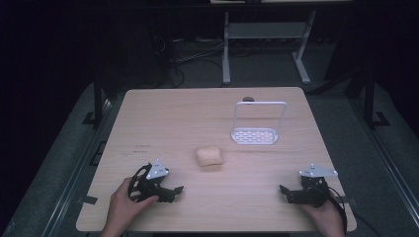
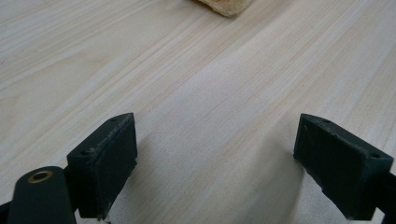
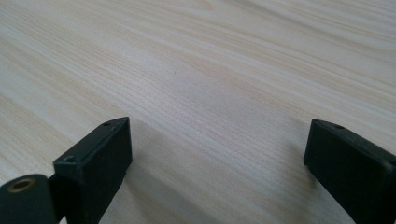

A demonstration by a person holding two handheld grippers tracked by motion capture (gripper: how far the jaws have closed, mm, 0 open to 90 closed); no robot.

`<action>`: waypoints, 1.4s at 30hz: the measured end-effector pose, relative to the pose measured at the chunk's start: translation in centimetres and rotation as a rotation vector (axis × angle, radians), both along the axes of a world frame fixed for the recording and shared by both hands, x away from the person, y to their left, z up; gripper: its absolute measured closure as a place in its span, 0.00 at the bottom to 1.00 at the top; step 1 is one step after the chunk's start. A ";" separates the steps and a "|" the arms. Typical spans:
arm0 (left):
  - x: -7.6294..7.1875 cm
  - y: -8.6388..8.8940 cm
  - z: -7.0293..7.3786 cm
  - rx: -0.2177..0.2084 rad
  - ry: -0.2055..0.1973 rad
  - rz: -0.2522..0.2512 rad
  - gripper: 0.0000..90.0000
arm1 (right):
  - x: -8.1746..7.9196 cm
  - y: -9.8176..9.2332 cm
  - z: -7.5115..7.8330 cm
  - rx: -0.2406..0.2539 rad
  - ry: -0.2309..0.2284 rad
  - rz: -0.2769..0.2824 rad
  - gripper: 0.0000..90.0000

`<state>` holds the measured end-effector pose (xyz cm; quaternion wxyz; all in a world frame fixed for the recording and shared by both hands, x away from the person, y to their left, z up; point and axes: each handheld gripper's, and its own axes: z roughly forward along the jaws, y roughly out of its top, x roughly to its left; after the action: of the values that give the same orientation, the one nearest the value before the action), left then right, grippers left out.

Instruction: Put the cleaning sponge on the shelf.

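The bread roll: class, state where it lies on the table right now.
In the high view the bread roll lies near the middle of the table, just left of and nearer than the white rack, ahead of the open left gripper.

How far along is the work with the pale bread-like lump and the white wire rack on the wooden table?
Nothing looks done: the pale bread-like lump lies on the wooden table, apart from the white wire rack. Nothing is in hand: the left gripper and right gripper are open, empty, near the table's front edge. Reaching, grasping and any placing of the lump remain.
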<state>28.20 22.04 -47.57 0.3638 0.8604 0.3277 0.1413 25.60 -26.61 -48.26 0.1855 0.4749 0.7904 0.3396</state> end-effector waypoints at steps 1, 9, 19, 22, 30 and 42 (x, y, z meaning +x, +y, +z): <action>0.0 0.0 0.0 0.000 0.000 0.000 0.14 | 0.0 0.0 0.0 0.000 0.000 0.000 0.08; -0.1 0.0 0.0 0.004 0.000 0.003 0.14 | 0.2 0.1 0.0 0.000 0.002 -0.003 0.08; -0.1 0.0 0.0 0.000 0.001 0.003 0.14 | 0.4 0.7 0.3 -0.002 0.020 0.037 0.09; -0.1 0.0 0.0 -0.001 0.001 0.003 0.14 | 0.4 1.5 0.9 -0.001 -0.002 0.063 0.09; -0.1 0.0 0.0 0.000 0.001 0.003 0.14 | 0.9 1.9 1.5 0.025 -0.019 0.112 0.09; -0.1 0.0 0.0 -0.001 0.002 0.004 0.14 | 2.1 2.7 2.6 0.039 -0.030 0.167 0.09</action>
<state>28.12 22.03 -47.57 0.3635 0.8598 0.3296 0.1412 27.70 -23.88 -45.66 0.1592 0.4056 0.8176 0.3764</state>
